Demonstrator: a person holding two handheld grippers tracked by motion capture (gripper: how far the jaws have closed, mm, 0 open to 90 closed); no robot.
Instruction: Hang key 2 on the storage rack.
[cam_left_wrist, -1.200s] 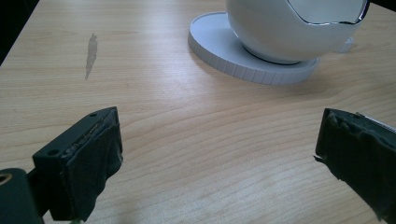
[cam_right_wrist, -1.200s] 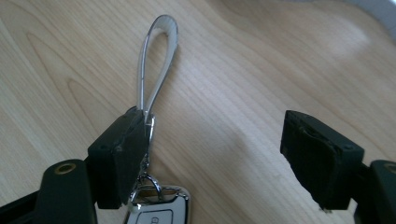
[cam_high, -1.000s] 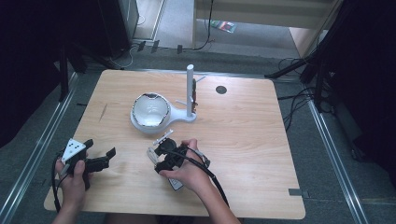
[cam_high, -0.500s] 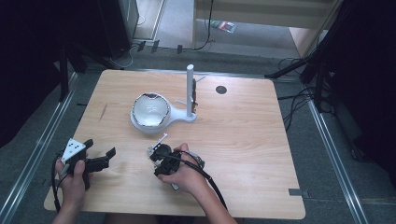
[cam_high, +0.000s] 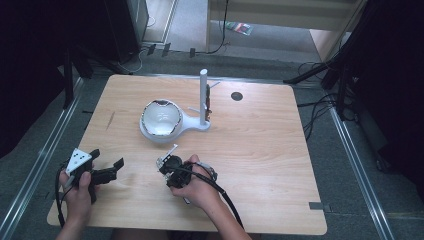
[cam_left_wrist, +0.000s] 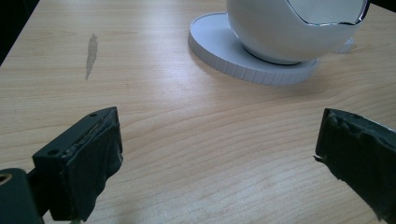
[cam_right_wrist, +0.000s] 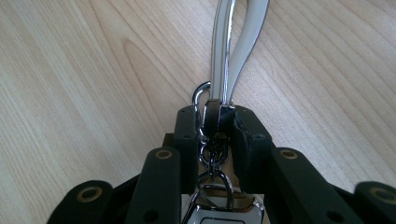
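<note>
My right gripper rests near the table's front middle, shut on a silver keychain clip. In the right gripper view the jaws pinch the base of the clip, whose loop sticks out ahead over the wood. A short chain and a fob hang behind the jaws. My left gripper sits at the front left, open with nothing in it. A white stand with a bowl and an upright post stands mid-table. The bowl is ahead of the left jaws.
A round black hole lies in the tabletop right of the post. A pale scuff marks the wood left of the bowl. The table's front edge is close behind both hands. Cables trail across the floor beyond.
The right hand has shifted a little to the left with the keychain clip still held. The left gripper has stayed put.
</note>
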